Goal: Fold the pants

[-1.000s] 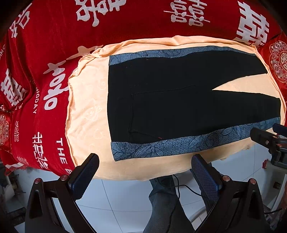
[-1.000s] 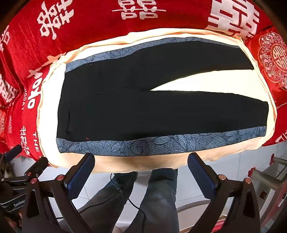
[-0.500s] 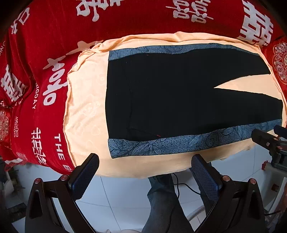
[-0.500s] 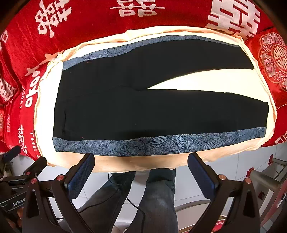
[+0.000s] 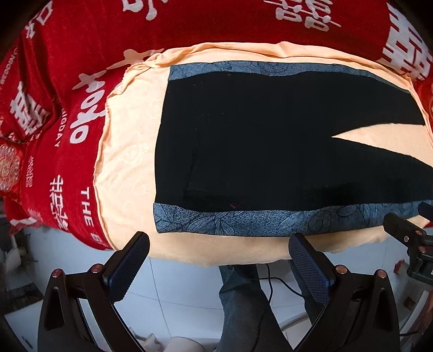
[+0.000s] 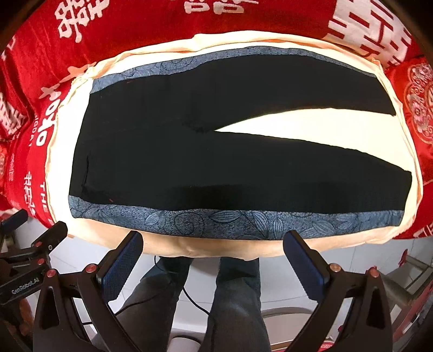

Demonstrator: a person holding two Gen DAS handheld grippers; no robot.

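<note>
Black pants [image 5: 270, 140] [image 6: 216, 151] with blue leaf-patterned side stripes lie flat on a peach cloth, waist to the left, legs spread in a V to the right. My left gripper [image 5: 219, 251] is open and empty, just off the near edge of the cloth, below the near stripe at the waist end. My right gripper [image 6: 213, 249] is open and empty, just off the near edge, below the middle of the near leg's stripe [image 6: 232, 222]. Neither touches the pants.
The peach cloth [image 5: 130, 162] [image 6: 311, 127] covers a surface on a red bedspread with white characters [image 5: 67, 113] [image 6: 135, 24]. The person's jeans-clad legs [image 6: 227, 297] and a black cable stand on the white tile floor below. The other gripper shows at each view's side edge.
Both grippers have moved closer to the near edge of the cloth; the pants fill more of each view. Both stay open. The pants have not moved.
</note>
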